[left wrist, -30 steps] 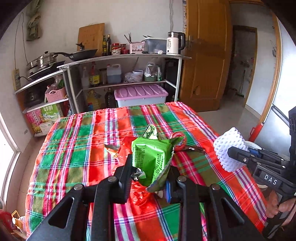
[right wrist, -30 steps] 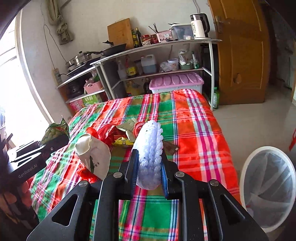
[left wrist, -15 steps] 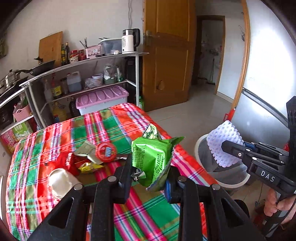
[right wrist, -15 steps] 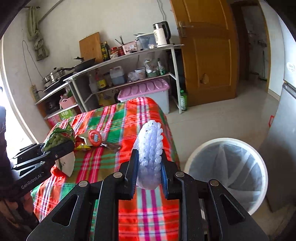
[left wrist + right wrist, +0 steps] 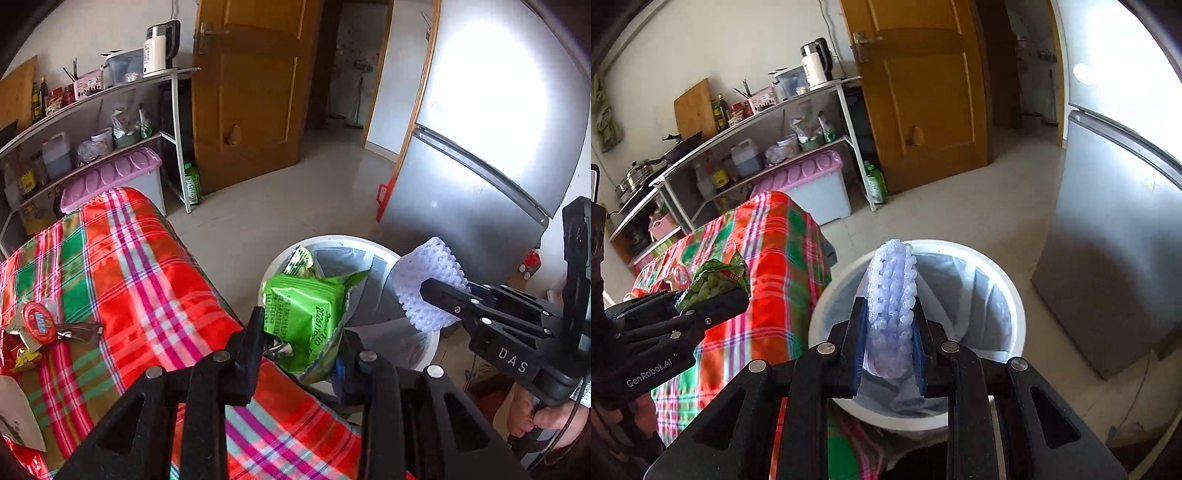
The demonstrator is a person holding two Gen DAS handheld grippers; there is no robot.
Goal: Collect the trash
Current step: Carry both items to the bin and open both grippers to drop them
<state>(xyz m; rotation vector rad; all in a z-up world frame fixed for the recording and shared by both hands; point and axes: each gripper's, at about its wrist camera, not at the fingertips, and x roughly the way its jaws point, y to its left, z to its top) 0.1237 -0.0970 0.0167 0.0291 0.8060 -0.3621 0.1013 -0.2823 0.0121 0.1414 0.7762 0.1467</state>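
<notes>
My left gripper (image 5: pixel 301 338) is shut on a green snack wrapper (image 5: pixel 306 317) and holds it over the table's right edge, next to the white trash bin (image 5: pixel 280 258). My right gripper (image 5: pixel 890 343) is shut on a white foam fruit net (image 5: pixel 892 295) and holds it above the bin (image 5: pixel 1015 306), which has a grey liner. The right gripper with the net (image 5: pixel 428 284) also shows in the left wrist view. The left gripper with the wrapper (image 5: pixel 713 284) also shows in the right wrist view.
The plaid-covered table (image 5: pixel 147 277) carries more litter at its left: a round red lid (image 5: pixel 38 323), a yellow wrapper (image 5: pixel 26 360), a white paper piece (image 5: pixel 14 413). A silver fridge (image 5: pixel 1115 240) stands right of the bin. A shelf rack (image 5: pixel 757 147) and wooden door (image 5: pixel 923 92) lie behind.
Both grippers swung right, from over the table to the trash bin, each still holding its item. The bin now lies directly under the foam net.
</notes>
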